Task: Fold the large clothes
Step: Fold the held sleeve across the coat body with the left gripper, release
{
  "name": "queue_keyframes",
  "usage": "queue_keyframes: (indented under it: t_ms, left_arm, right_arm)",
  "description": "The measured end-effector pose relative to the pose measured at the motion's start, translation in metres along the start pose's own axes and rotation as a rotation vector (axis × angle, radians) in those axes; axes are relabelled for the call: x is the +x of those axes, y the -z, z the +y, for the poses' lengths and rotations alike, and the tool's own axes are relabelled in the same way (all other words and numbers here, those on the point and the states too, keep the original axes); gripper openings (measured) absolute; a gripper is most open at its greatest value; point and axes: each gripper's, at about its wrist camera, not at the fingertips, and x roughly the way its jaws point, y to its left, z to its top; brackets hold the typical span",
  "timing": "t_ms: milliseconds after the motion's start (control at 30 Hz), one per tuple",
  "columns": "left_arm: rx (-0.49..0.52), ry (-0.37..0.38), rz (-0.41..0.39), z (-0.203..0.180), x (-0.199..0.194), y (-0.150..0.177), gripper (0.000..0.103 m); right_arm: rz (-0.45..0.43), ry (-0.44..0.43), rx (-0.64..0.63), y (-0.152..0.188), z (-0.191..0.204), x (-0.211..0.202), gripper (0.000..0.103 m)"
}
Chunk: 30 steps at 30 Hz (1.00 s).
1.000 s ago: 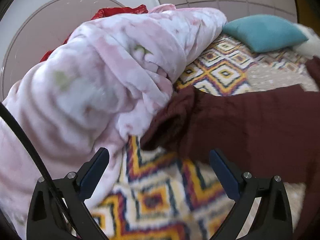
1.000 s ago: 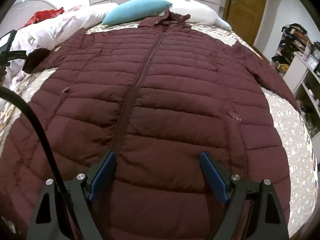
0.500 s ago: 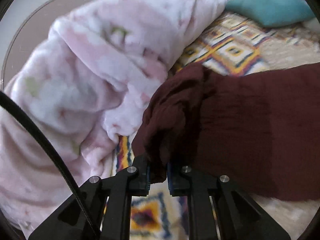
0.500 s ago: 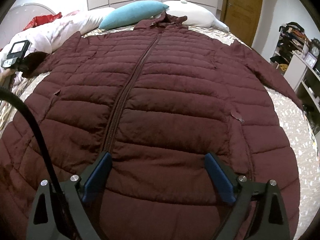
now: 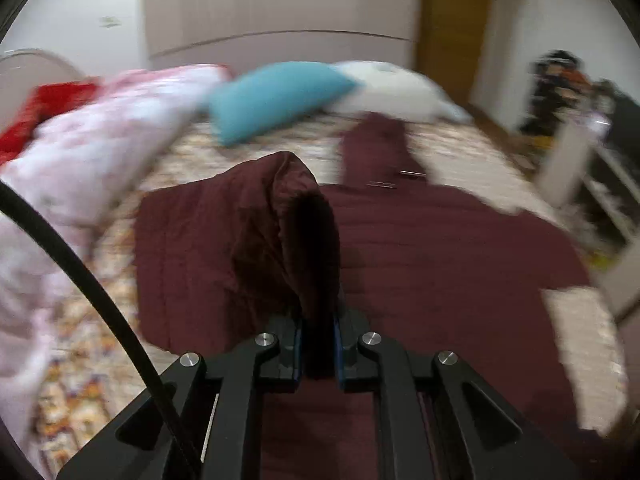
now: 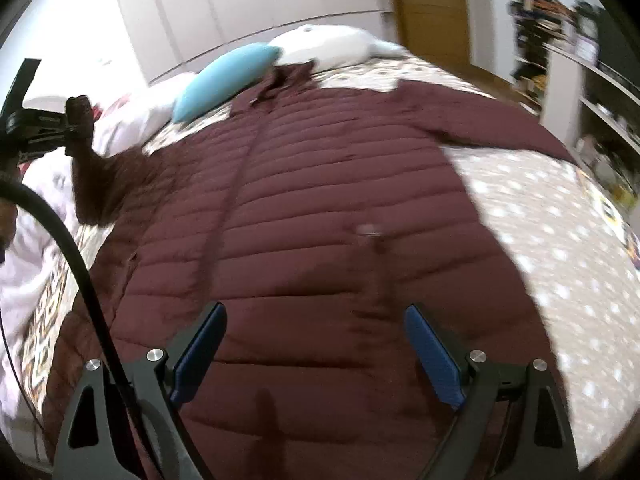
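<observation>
left gripper is clamping the jacket sleeve cuff, right gripper is hanging wide open; that slick cuff is probably slipping free mid-fold

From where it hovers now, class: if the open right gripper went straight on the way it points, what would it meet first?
Most likely the front of the maroon jacket spread beneath the right gripper; depth is unclear.

A maroon quilted coat lies front-up, zipped, spread across the bed. Its sleeve, at the frame's left, is lifted off the bed.
</observation>
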Motion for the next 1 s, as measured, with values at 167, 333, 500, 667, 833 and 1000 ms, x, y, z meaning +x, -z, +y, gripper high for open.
queue_keyframes:
  t_ms: [167,333,500,667,833,1000]
  left_arm:
    - [0.069,0.152,0.039,-0.108,0.015,0.022,0.015]
    - [0.045,0.192,0.098,-0.140,0.021,0.056,0.045]
    - [0.034,0.091,0.080,-0.116,-0.011,0.092,0.052]
    - [0.003,-0.092,0.007,-0.057,-0.059,0.124,0.061]
    - [-0.077,-0.227,-0.033,0.000,-0.087,0.156,0.063]
    - [-0.083,-0.327,-0.017,0.030,-0.081,0.176,0.063]
  right_arm:
    - [-0.019,0.054,0.078,0.005,-0.041,-0.024,0.093]
    - [-0.031,0.079,0.114,0.005,-0.068,-0.039,0.093]
    - [-0.033,0.060,0.069,-0.004,-0.061,-0.041,0.093]
    - [0.007,-0.011,-0.019,-0.022,-0.026,-0.020,0.093]
    - [0.026,-0.021,-0.060,-0.061,0.004,0.036,0.093]
    - [0.094,0.060,-0.084,-0.097,0.029,0.105,0.087]
